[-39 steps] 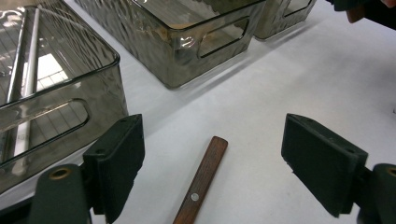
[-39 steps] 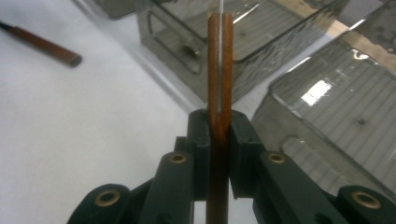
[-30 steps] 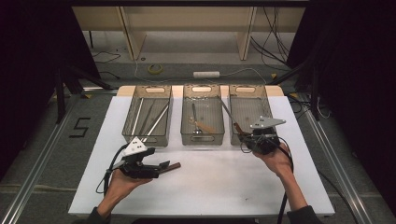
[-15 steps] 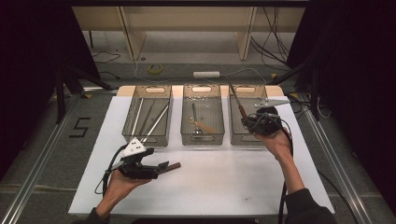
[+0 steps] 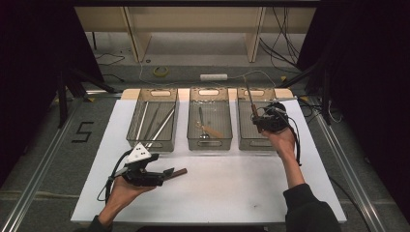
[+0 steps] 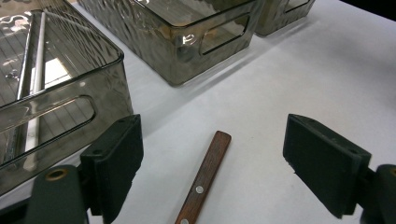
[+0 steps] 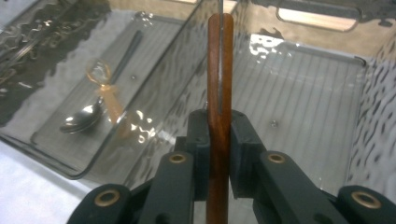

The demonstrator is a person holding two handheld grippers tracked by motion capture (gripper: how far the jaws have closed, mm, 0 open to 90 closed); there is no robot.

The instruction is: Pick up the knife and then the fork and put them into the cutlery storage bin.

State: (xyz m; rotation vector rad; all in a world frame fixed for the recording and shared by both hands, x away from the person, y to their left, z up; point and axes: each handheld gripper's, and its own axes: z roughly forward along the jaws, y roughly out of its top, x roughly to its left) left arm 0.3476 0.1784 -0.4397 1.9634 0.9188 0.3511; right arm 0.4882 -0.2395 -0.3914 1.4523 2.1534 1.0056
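My right gripper is shut on a wood-handled utensil, which sticks up and away over the right bin. In the right gripper view, the pads clamp the brown handle from both sides and the ribbed floor of the right bin lies behind it. My left gripper rests low near the table's front left, open. In the left gripper view, a second riveted wooden handle lies on the white table between the wide-apart jaws, touching neither pad.
Three clear smoky bins stand in a row at the back of the white table. The left bin holds several long metal utensils. The middle bin holds a spoon and an amber-coloured piece.
My right gripper has carried its utensil away from the person, from the table in front of the right bin to above that bin. The left gripper has stayed still.
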